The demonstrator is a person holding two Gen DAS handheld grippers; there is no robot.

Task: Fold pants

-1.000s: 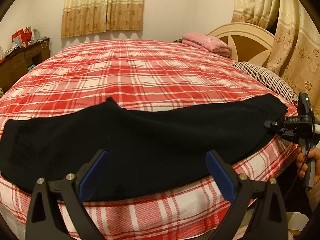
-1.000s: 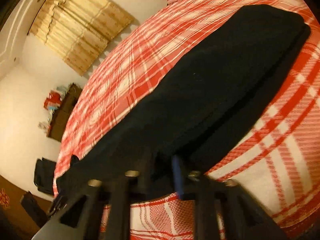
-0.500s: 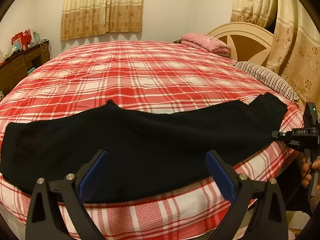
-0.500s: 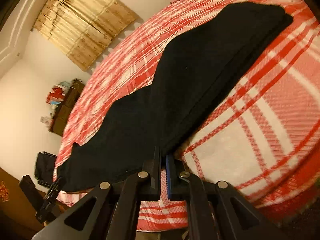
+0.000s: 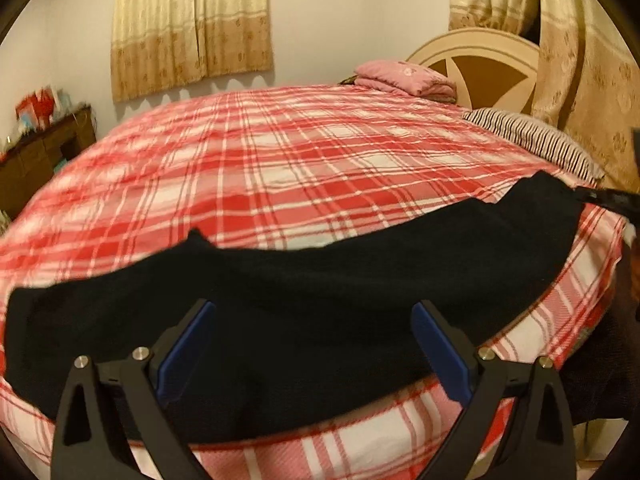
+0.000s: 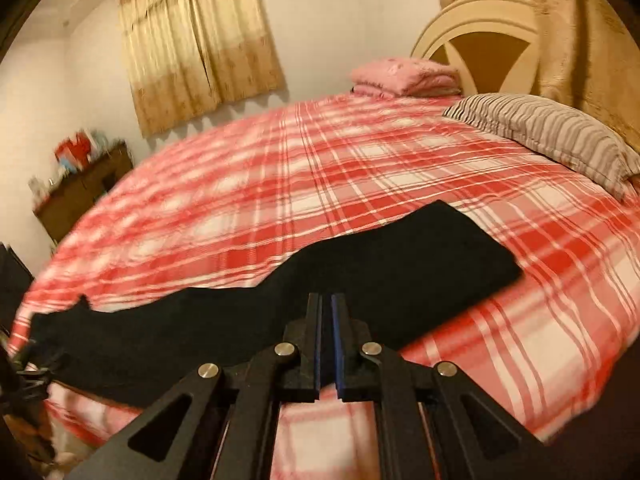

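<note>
Bedroom with a red-and-white plaid bed (image 5: 304,168), cream headboard (image 5: 476,68), pink folded blanket (image 5: 404,80) and striped pillow (image 6: 552,132) at its head. The black pants (image 5: 312,300) lie flat along the bed's near edge, legs together. Left gripper (image 5: 312,344): jaws wide apart over the pants, holding nothing. Right gripper (image 6: 326,340): blue pads together, clamping nothing, above the near edge.

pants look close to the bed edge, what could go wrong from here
1. The black pants lie along the near edge of the plaid bed; a tug could slide them off.
2. The right gripper is shut, apparently on nothing, so a lift may miss the cloth.
3. The left gripper stands open above them, pinning nothing.
</note>
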